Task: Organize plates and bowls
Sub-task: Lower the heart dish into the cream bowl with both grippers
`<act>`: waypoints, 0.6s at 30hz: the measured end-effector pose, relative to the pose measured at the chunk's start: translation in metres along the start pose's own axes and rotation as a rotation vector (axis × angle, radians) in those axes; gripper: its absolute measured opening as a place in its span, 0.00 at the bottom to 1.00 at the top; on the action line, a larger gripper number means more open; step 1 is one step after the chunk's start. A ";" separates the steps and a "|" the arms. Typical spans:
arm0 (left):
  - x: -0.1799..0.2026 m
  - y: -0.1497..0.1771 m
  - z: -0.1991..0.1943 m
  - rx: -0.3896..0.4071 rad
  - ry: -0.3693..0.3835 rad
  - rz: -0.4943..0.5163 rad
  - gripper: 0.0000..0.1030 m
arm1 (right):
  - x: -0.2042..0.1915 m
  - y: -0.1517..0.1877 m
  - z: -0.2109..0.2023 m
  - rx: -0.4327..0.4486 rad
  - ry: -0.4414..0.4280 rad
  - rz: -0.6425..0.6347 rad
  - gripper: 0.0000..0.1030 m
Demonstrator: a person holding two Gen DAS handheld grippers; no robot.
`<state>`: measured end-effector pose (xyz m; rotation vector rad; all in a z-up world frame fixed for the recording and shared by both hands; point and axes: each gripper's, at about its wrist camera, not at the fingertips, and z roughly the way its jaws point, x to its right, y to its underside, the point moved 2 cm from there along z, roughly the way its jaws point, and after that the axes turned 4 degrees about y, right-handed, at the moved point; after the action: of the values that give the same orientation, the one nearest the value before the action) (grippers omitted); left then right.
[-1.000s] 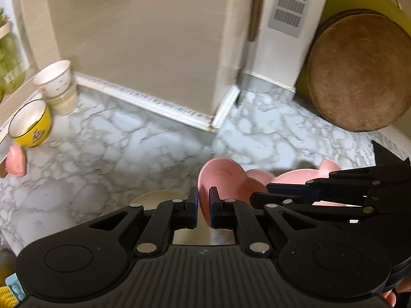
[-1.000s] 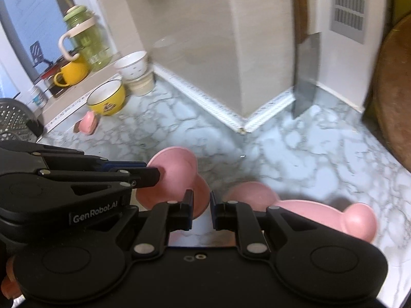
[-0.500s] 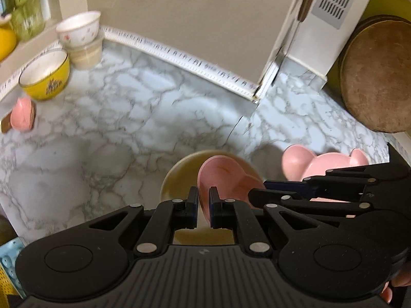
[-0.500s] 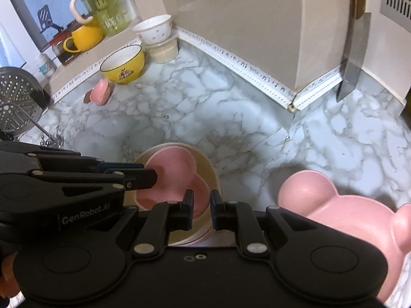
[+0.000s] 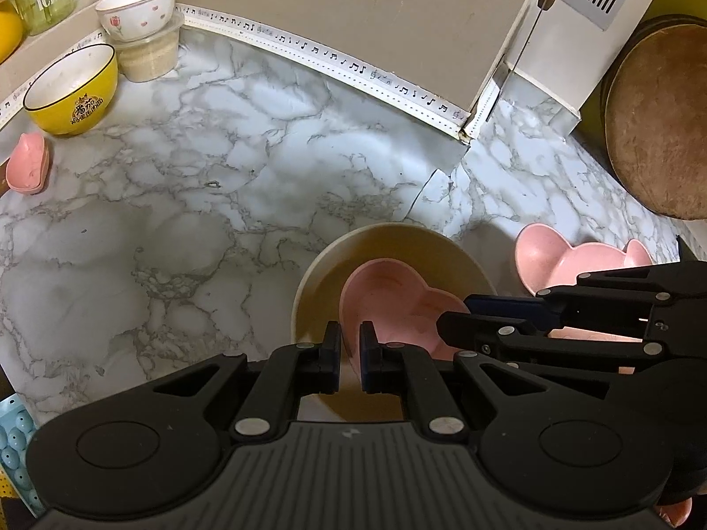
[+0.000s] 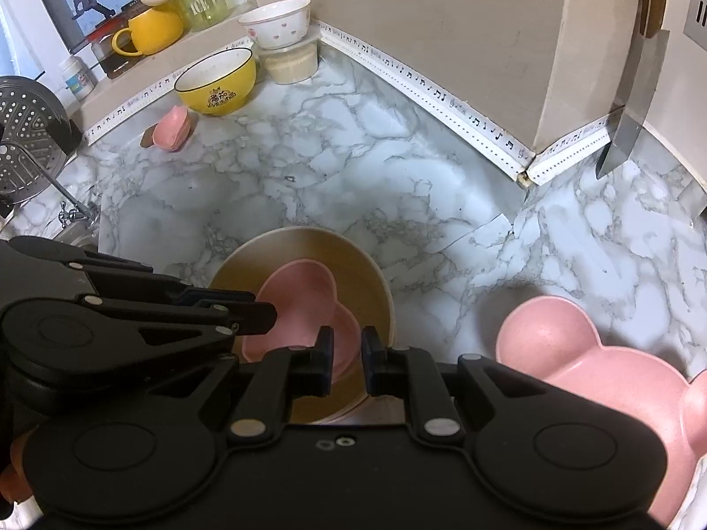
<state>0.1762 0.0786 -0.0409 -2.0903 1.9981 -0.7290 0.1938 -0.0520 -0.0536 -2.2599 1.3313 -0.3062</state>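
Note:
A pink heart-shaped bowl [image 5: 393,304] sits inside a larger beige bowl [image 5: 336,251] on the marble counter; both show in the right wrist view, the pink bowl [image 6: 305,296] and the beige bowl [image 6: 353,260]. My left gripper [image 5: 350,353] is shut on the pink bowl's near rim. My right gripper [image 6: 347,355] is shut on the pink bowl's rim from the other side. A pink bear-shaped plate [image 6: 587,362] lies to the right, also in the left wrist view [image 5: 556,260].
A yellow bowl [image 6: 216,84], a white bowl stacked on a tub [image 6: 278,26], and a small pink dish [image 6: 172,128] stand at the back left. A cleaver [image 6: 632,101] hangs at the wall corner. A round wooden board [image 5: 658,119] leans at the right. A strainer [image 6: 26,132] is far left.
Both grippers, holding the pink heart bowl, have pulled back and up over the beige bowl; the pink bowl now sits inside it. Both grippers stay shut.

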 end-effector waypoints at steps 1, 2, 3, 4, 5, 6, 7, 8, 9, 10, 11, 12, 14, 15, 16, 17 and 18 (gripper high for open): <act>-0.001 0.000 0.001 -0.004 0.003 -0.001 0.07 | 0.000 0.000 0.001 -0.002 0.000 0.001 0.13; -0.001 0.000 0.002 -0.007 0.005 -0.002 0.07 | 0.000 0.000 0.001 -0.005 -0.001 0.004 0.13; -0.002 0.000 0.003 -0.007 0.007 -0.001 0.07 | 0.001 -0.001 0.002 -0.009 -0.004 0.009 0.13; -0.002 0.000 0.003 -0.006 0.008 0.000 0.08 | 0.001 -0.001 0.002 -0.011 -0.007 0.015 0.13; -0.002 0.000 0.003 -0.005 0.010 0.001 0.07 | 0.002 -0.001 0.002 -0.014 -0.009 0.020 0.13; -0.003 0.001 0.003 -0.004 0.011 0.003 0.07 | 0.002 -0.002 0.003 -0.015 -0.009 0.021 0.13; -0.003 0.001 0.003 -0.003 0.012 0.004 0.07 | 0.002 -0.002 0.003 -0.016 -0.008 0.019 0.13; -0.002 0.001 0.003 -0.004 0.012 0.002 0.07 | 0.002 -0.002 0.003 -0.016 -0.007 0.020 0.13; -0.003 0.001 0.004 -0.004 0.017 0.000 0.07 | 0.002 -0.002 0.002 -0.018 -0.009 0.023 0.13; -0.003 0.001 0.004 -0.006 0.019 -0.001 0.07 | 0.002 -0.003 0.002 -0.019 -0.009 0.026 0.13; -0.003 0.001 0.004 -0.008 0.021 -0.003 0.07 | 0.002 -0.003 0.001 -0.019 -0.010 0.028 0.14; -0.003 0.001 0.005 -0.010 0.022 -0.004 0.07 | 0.002 -0.003 0.001 -0.020 -0.012 0.030 0.14; -0.003 0.001 0.006 -0.013 0.019 0.003 0.08 | 0.002 -0.003 -0.002 -0.020 -0.010 0.028 0.14; -0.002 0.002 0.006 -0.013 0.017 0.007 0.07 | 0.002 -0.003 -0.003 -0.015 -0.008 0.023 0.14; -0.002 0.002 0.007 -0.014 0.016 0.007 0.08 | 0.002 -0.003 -0.005 -0.012 -0.005 0.020 0.14; -0.003 0.002 0.007 -0.015 0.016 0.007 0.08 | 0.003 -0.004 -0.006 -0.009 -0.007 0.021 0.14; -0.003 0.002 0.007 -0.015 0.018 0.006 0.08 | 0.003 -0.004 -0.007 -0.008 -0.008 0.020 0.14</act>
<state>0.1772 0.0796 -0.0487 -2.0920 2.0252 -0.7363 0.1954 -0.0550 -0.0459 -2.2502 1.3528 -0.2846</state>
